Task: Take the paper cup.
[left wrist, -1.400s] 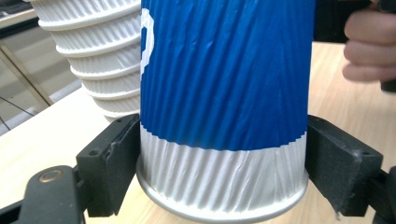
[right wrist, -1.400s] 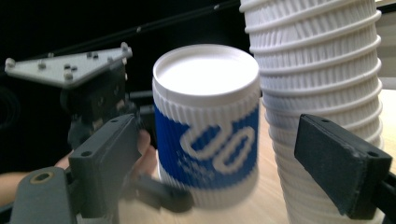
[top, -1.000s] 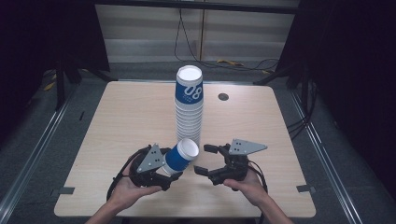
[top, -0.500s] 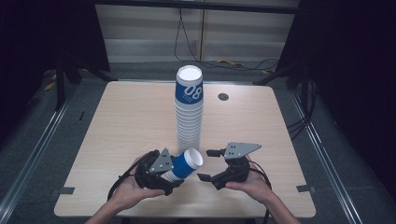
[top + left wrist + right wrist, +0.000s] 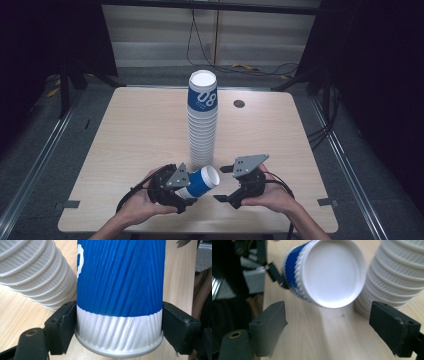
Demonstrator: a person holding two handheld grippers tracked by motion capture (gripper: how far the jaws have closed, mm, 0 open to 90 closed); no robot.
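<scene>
A blue and white ribbed paper cup (image 5: 204, 180) lies almost level near the table's front edge. My left gripper (image 5: 189, 186) is shut on its white band by the rim (image 5: 117, 336); the jaws have just been closing on it. The cup's flat white end (image 5: 329, 272) points at my right gripper (image 5: 221, 183). That gripper (image 5: 337, 332) stands open a short way off, with nothing between its jaws. Just behind both grippers rises a tall stack of the same cups (image 5: 202, 125), the top one blue with a white "08".
The wooden table (image 5: 130, 130) has bare room left and right of the stack. A small dark round fitting (image 5: 239, 104) sits at the back right. The stack's lower ribbed rims (image 5: 37, 272) are close beside the held cup, also in the right gripper view (image 5: 397, 277).
The held cup has tipped from pointing up and back to lying nearly level, and it sits lower. The left hand has shifted slightly. The right gripper has kept still.
</scene>
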